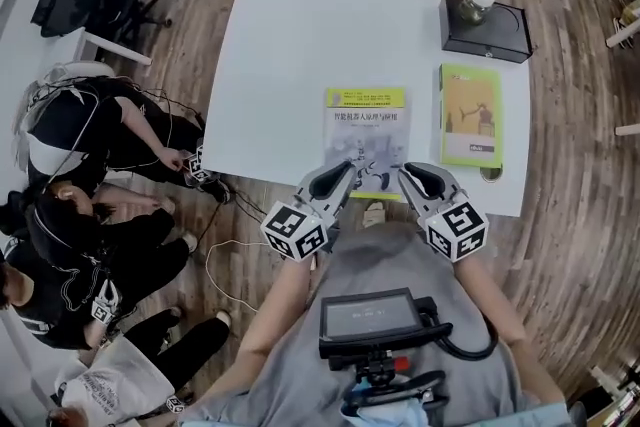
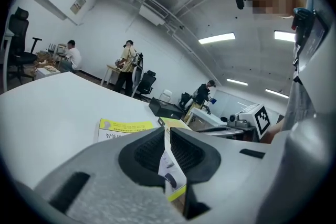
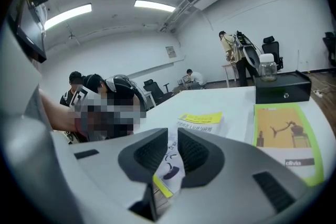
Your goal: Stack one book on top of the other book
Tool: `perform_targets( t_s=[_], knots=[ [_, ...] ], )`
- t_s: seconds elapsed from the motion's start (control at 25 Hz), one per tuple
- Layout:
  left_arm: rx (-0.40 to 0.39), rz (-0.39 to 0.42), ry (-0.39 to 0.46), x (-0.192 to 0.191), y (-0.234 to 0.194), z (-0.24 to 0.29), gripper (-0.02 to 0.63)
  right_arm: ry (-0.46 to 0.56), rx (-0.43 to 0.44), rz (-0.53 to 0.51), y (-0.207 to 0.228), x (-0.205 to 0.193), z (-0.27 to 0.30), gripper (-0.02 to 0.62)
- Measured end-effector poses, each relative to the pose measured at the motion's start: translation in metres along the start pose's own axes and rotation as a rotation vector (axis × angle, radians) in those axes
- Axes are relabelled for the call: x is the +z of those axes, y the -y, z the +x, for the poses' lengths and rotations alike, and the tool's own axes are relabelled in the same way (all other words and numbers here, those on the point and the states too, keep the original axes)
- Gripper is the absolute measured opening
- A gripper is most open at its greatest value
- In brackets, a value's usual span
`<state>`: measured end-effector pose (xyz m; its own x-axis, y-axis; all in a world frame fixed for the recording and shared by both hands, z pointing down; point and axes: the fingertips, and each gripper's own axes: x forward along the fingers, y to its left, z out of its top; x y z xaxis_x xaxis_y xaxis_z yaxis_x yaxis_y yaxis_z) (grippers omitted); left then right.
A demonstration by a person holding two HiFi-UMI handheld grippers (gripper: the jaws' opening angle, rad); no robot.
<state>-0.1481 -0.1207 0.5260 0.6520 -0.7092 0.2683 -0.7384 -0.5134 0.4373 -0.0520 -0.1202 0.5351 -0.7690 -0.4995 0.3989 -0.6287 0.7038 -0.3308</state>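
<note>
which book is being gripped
The white book with the yellow top band: the left hand-held gripper and right hand-held gripper pinch its near edge. The green-bordered book lies untouched.

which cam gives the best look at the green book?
Head view: the green book lies flat, its whole cover seen from above, unblocked, right of the yellow-topped book. Right gripper view shows it foreshortened at the frame's right. Left gripper view catches only a low sliver past the yellow-topped book.
</note>
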Motion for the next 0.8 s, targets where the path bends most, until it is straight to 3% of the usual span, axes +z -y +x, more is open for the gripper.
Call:
perform_targets(
  t_s=[0.08, 0.16, 0.24, 0.52, 0.8],
  knots=[
    [0.011, -0.010, -0.022, -0.004, -0.005, 0.001, 0.024, -0.007, -0.002, 0.010, 0.003, -0.004, 0.006, 0.048],
    [0.017, -0.020, -0.051, -0.009, -0.011, 0.003, 0.087, -0.018, -0.008, 0.032, 0.006, -0.009, 0.013, 0.137],
    [0.024, -0.022, -0.071, -0.012, -0.016, 0.005, 0.133, -0.032, -0.021, 0.047, 0.010, -0.015, 0.019, 0.167],
    [0.049, -0.005, -0.163, -0.025, -0.032, 0.010, 0.210, -0.090, -0.067, 0.106, 0.021, -0.036, 0.038, 0.226],
    [0.142, -0.065, -0.252, -0.041, -0.063, 0.002, 0.223, -0.149, -0.116, 0.165, 0.037, -0.055, 0.048, 0.242]
  ],
)
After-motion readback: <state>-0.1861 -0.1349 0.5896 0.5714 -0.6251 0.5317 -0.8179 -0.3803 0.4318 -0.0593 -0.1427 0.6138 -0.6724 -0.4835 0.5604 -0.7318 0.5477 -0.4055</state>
